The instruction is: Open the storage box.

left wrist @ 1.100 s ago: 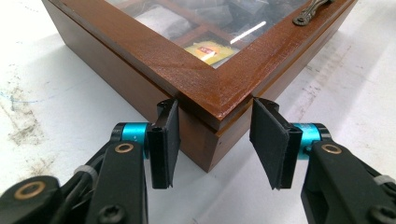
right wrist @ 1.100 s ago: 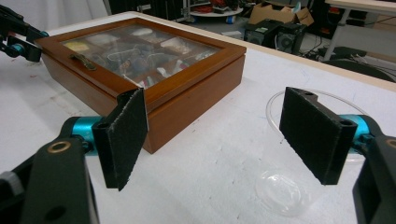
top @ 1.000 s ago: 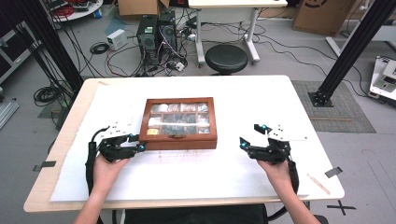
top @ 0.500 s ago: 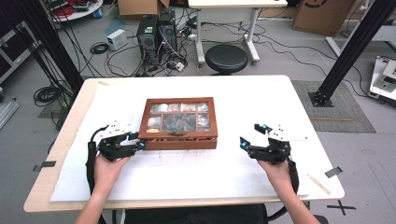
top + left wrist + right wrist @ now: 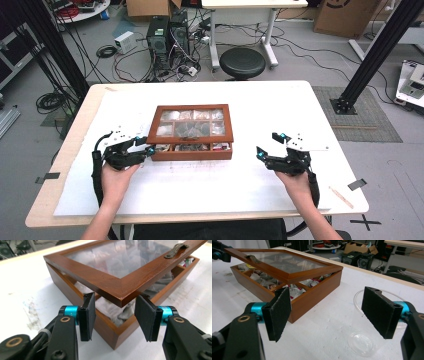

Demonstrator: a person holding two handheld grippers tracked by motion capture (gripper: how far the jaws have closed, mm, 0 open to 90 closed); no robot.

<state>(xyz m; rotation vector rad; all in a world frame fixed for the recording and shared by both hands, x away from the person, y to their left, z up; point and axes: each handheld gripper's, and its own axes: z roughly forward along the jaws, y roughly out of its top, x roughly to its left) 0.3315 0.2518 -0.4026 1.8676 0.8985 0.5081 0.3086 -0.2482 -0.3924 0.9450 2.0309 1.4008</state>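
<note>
Brown wood and glass hold the middle of the high view, where the wooden box [image 5: 192,131] sits on your white desk [image 5: 280,107] with its glass lid [image 5: 191,121] raised slightly off the front edge. Your left tool [image 5: 145,146], at centre left of that frame, reaches the box's front left corner; in the left gripper view [image 5: 113,315] its black pads [image 5: 88,312] stand spread on either side of the lid's lifted corner, with daylight between each pad and the wood, so it is not pinching anything there. A dark metal handle [image 5: 176,250] shows at the upper right of that view on the lid's front rail, and pale wrapped packets [image 5: 117,311] lie in the compartments under the glass. Your right tool [image 5: 272,145] rests at centre right of the high view, well apart from the box, with your hand [image 5: 295,182] behind it near the lower right. In the right gripper view [image 5: 334,312] its jaws are spread wide and hold nothing; between them, at lower right of the frame, a clear plastic cup [image 5: 365,336] stands on the desk. The box fills the upper left of that view, lid propped ajar, coloured packets visible in the open front compartments.
</note>
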